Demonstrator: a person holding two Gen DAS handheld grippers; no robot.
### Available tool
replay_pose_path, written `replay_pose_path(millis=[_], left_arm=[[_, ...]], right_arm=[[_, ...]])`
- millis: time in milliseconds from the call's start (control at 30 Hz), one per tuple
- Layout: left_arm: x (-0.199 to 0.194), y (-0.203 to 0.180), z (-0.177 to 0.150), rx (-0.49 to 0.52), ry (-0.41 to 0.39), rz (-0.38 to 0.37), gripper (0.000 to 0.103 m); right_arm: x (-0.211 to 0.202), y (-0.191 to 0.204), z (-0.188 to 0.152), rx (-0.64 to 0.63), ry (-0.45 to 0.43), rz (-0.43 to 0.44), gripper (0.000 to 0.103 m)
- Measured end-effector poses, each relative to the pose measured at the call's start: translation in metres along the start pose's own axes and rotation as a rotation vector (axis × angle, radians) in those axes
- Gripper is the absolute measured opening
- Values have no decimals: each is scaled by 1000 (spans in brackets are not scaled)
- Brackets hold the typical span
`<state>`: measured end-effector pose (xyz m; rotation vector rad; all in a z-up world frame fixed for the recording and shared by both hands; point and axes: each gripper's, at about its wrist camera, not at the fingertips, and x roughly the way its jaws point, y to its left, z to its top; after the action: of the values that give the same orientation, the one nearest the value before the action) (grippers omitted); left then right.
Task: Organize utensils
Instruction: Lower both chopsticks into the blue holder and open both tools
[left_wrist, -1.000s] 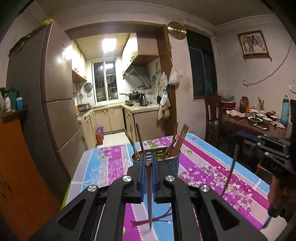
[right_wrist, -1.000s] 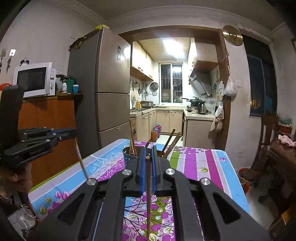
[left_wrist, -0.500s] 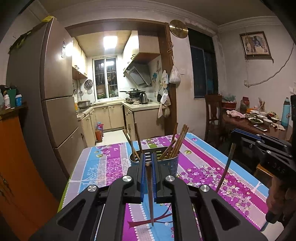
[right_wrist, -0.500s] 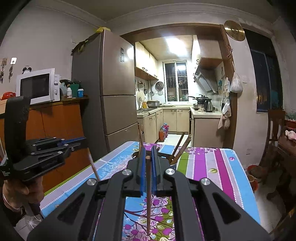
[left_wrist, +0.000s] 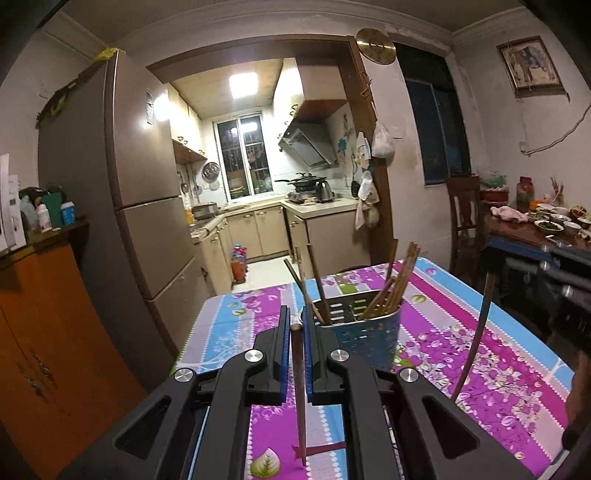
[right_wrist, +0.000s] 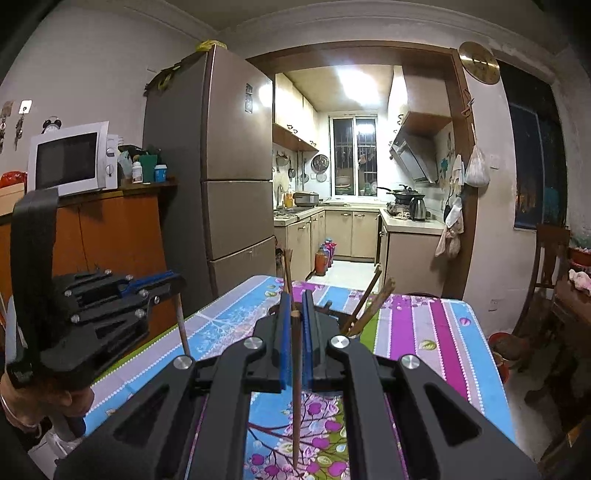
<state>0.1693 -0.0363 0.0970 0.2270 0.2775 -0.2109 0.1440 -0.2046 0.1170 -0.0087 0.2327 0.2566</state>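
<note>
Above the table, each claw, left and right, clamps one chopstick upright; holder just ahead.

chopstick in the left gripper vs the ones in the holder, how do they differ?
1. The held chopstick hangs alone between the left gripper pads; the holder chopsticks stand bunched in the utensil holder.
2. The held chopstick points straight down over the tablecloth; the holder chopsticks lean outward at angles.
3. The held chopstick's tip hangs free; the holder chopsticks' lower ends are hidden inside.
Shared: all are slim brown wooden sticks.
</note>
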Motion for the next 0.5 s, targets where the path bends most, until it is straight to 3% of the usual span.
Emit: replay_pose_path(millis=[300, 500], left_arm=[[0, 1, 22, 38, -40, 60, 8], [8, 4, 61, 47, -103, 70, 8]], right_arm=[[2, -2, 43, -27, -66, -30, 5], [7, -16, 80, -23, -135, -73, 5]])
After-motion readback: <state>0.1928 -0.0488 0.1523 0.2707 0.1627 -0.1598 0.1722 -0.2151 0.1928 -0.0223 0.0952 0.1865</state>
